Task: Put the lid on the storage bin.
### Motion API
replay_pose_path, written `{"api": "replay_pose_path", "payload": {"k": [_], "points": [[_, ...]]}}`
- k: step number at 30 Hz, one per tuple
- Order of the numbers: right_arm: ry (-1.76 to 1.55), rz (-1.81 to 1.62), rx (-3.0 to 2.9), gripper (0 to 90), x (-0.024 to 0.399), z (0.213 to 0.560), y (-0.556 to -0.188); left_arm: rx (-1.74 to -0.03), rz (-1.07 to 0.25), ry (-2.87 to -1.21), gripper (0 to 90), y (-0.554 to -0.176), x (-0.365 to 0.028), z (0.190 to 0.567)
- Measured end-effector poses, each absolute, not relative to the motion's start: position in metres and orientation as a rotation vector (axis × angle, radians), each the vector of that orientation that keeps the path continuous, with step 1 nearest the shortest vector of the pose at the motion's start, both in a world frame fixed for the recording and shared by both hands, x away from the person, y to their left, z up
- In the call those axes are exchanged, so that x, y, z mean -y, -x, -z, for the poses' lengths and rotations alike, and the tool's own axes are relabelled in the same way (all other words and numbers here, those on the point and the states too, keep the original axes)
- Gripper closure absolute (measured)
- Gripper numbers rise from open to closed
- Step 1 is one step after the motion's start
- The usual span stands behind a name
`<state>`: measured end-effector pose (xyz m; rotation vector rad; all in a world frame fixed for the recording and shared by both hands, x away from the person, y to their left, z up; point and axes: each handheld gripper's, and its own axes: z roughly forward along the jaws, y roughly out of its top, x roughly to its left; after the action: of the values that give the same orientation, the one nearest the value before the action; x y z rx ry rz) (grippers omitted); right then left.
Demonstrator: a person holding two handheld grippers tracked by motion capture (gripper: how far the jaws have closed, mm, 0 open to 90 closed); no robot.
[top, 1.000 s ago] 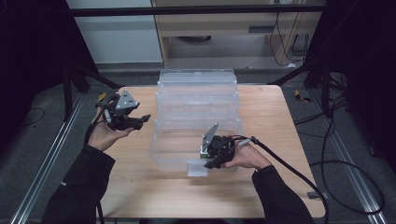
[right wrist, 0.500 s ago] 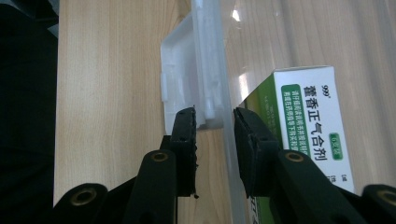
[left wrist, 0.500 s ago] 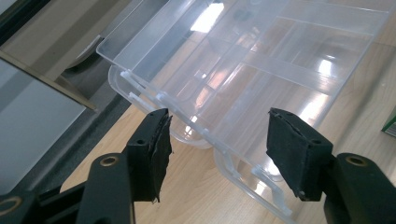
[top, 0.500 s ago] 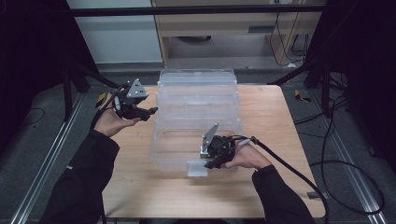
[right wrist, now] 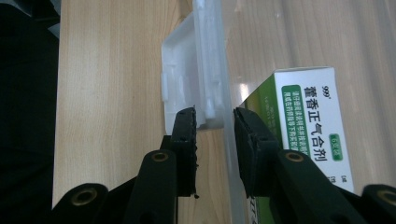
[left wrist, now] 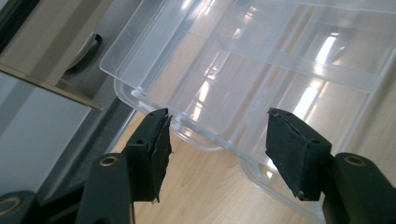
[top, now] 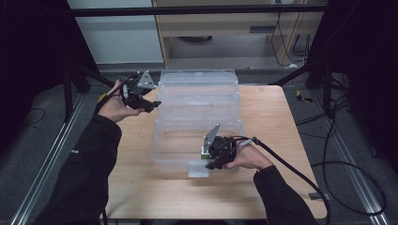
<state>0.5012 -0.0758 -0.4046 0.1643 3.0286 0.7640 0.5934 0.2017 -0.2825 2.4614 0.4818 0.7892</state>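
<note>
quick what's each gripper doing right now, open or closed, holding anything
Left gripper: open, holding nothing, at the far corner of the clear plastic box.
Right gripper: closed on the box's front wall by the latch.

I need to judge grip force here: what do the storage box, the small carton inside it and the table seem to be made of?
Storage box: clear, glossy, seemingly rigid plastic; the wood shows through and its panels glare. Its front latch looks like cloudier, milky plastic.
Carton: probably printed paperboard, white and green, with sharp folded edges.
Table: light wood grain, matte; solid wood or laminate cannot be told.
</note>
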Motion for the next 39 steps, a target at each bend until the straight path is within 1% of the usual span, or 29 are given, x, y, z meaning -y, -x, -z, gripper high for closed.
{"api": "replay_pose_path", "payload": {"k": [18, 25, 32, 39], "points": [[-0.150, -0.769, -3.023, 70.2, 0.076, 0.405, -0.501, -0.316, -0.866, -2.610, 41.8, -0.610, -0.164, 0.287], [-0.152, -0.767, -3.024, 70.3, 0.076, 0.405, -0.501, -0.271, -0.880, -2.632, 43.6, -0.614, -0.154, 0.292], [-0.151, -0.765, -3.021, 70.3, 0.076, 0.405, -0.501, -0.251, -0.869, -2.657, 44.7, -0.618, -0.148, 0.296], [-0.145, -0.766, -3.019, 70.3, 0.076, 0.405, -0.501, -0.231, -0.862, -2.683, 48.8, -0.621, -0.141, 0.300]]}}
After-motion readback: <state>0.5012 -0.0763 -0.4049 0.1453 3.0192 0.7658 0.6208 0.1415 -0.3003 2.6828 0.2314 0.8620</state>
